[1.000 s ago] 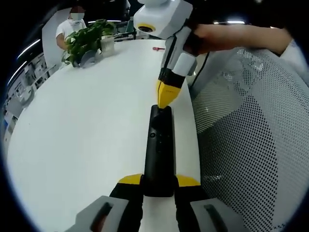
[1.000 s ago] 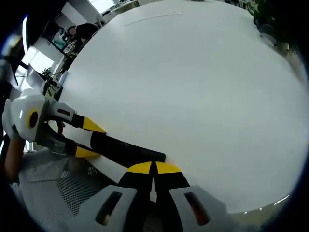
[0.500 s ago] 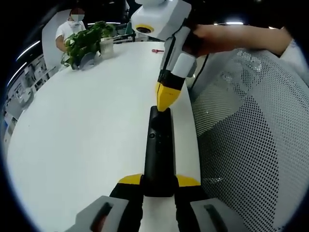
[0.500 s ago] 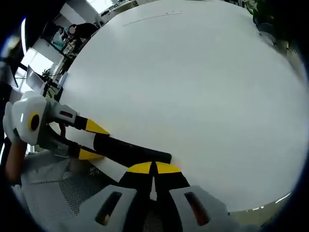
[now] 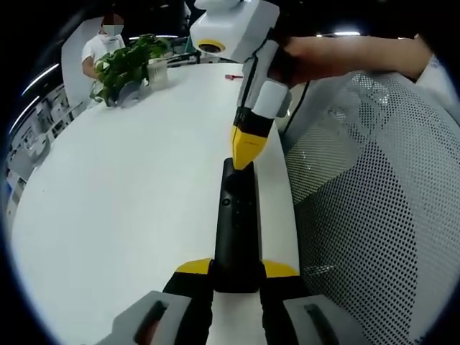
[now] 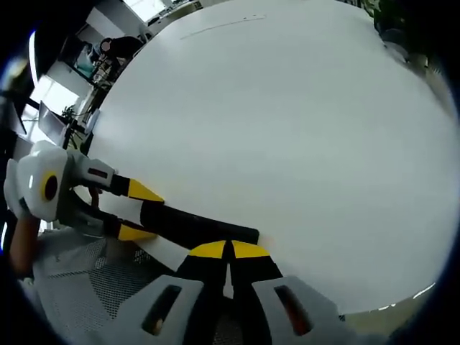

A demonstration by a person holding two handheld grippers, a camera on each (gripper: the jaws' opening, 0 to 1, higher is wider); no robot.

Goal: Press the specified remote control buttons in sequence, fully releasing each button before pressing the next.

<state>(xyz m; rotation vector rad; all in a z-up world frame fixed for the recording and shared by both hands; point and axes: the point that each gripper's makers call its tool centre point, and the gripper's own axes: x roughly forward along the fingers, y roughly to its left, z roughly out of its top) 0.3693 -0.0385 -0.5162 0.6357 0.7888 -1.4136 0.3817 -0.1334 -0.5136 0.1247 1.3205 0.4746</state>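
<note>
Even, bright indoor light fell on the white table [image 5: 129, 187], whose surface looked washed out with faint glare. Shadows on the table were soft. Away from the table's centre, fisheye distortion bent everything and detail turned dim and blurry.

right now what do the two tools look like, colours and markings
Both match: the left tool has yellow tips on black fingers over grey bases with dark slots. The right tool has the same yellow tips, black then white links, a white housing with a yellow ring, and a black cable. A white sleeve shows behind it.
</note>
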